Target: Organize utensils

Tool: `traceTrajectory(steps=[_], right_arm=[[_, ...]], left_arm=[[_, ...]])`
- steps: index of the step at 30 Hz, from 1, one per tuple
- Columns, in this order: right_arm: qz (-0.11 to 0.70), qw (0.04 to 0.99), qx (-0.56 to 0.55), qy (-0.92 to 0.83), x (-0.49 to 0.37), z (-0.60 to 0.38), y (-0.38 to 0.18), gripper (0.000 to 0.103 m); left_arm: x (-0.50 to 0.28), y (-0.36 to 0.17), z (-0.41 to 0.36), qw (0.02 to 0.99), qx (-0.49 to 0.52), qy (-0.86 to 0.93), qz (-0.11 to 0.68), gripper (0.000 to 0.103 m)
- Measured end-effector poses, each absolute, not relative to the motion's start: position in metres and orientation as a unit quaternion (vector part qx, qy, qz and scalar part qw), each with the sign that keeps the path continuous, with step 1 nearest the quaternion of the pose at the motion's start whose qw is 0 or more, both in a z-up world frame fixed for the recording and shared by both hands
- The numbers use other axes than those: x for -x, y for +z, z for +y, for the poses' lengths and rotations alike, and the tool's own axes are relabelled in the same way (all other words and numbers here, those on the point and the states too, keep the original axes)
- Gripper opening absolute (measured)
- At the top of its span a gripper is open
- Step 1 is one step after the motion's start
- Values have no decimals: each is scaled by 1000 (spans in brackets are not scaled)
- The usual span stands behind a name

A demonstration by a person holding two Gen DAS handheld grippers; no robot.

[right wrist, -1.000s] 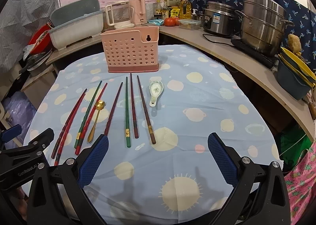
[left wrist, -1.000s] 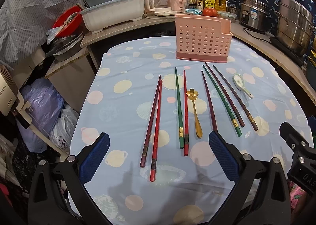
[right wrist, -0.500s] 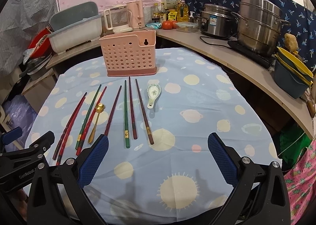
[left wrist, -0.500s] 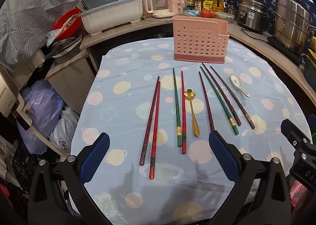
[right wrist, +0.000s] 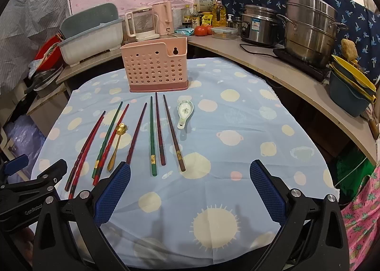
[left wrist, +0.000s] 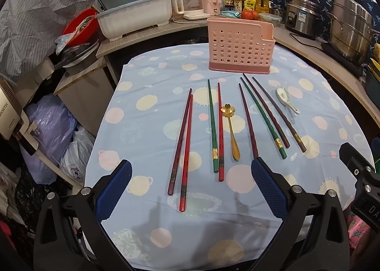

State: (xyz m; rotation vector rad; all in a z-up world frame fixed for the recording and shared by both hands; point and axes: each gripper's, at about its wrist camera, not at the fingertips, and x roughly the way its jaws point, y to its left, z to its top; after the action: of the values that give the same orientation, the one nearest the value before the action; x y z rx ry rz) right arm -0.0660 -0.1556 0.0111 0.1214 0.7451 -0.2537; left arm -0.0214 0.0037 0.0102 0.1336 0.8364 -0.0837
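Nothing sorted yet; all utensils flat on table [left wrist: 147, 142], pink holder [left wrist: 239, 49] empty at far edge. Left tongs [left wrist: 191, 190] wide, holding nothing, low over near ends of chopsticks [left wrist: 186, 142]; right tongs [right wrist: 190, 191] wide too, empty, nearer ceramic spoon [right wrist: 185, 110]. We'd judge first pick pending; take one pair at a time, pinch near thick ends, keep sticks parallel, tip upright before drop into holder. Gold spoon [left wrist: 230, 128] thin & flat, so press low w/ tongs; spoon last.

We hold both claws level and side by side: left claw [left wrist: 191, 190] jaws spread wide, right claw [right wrist: 190, 190] likewise, nothing gripped.
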Motion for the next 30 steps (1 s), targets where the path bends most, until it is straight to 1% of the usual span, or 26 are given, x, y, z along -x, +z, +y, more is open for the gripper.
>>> traceTrajectory(steps=[30], right_arm=[[360,922,-62,-125,69,-158,10,96]], left_arm=[[23,8,6,909,-64,-46,408,96]])
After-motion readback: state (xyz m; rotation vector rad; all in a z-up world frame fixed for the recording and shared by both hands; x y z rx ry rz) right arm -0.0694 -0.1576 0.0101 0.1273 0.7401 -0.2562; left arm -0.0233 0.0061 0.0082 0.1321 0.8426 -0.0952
